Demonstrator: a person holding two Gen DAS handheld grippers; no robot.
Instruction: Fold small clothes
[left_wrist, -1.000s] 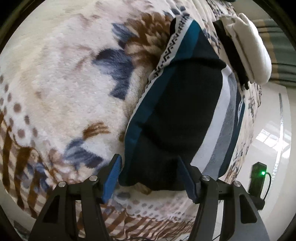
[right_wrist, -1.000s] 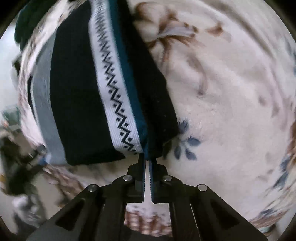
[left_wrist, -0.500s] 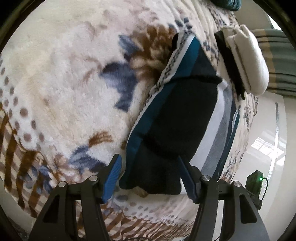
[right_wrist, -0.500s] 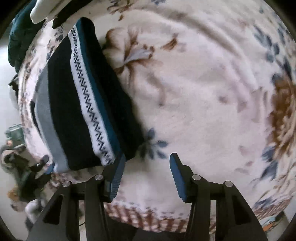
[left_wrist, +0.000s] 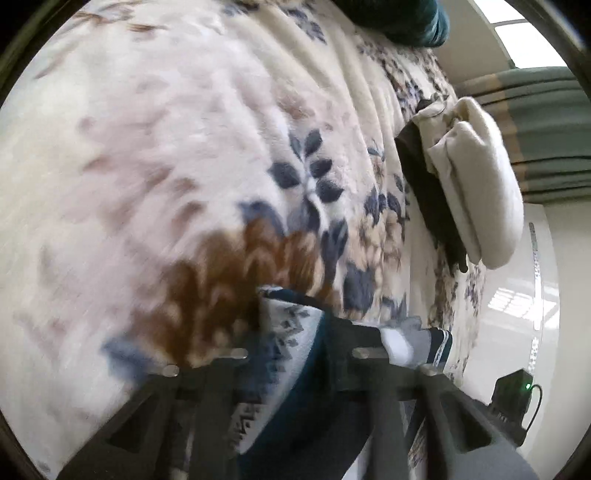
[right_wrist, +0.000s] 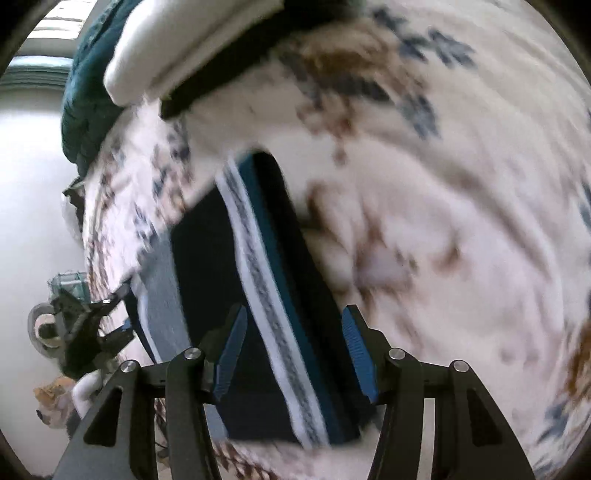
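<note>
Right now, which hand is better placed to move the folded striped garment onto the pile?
Left. The left gripper has just closed on the striped garment. The right gripper has open jaws straddling it, gripping nothing. The pile lies ahead.

The garment (right_wrist: 258, 295) lies on the blanket (right_wrist: 461, 221), reaching forward from between the right gripper (right_wrist: 293, 354) fingers, which stand apart on either side of it. Ahead and to the left of that gripper, a folded stack (right_wrist: 192, 55) rests on the blanket. In the left wrist view the garment (left_wrist: 295, 369) sits between the left gripper (left_wrist: 299, 354) fingers; the stack (left_wrist: 476, 184) lies ahead to the right, at the blanket (left_wrist: 166, 147) edge
</note>
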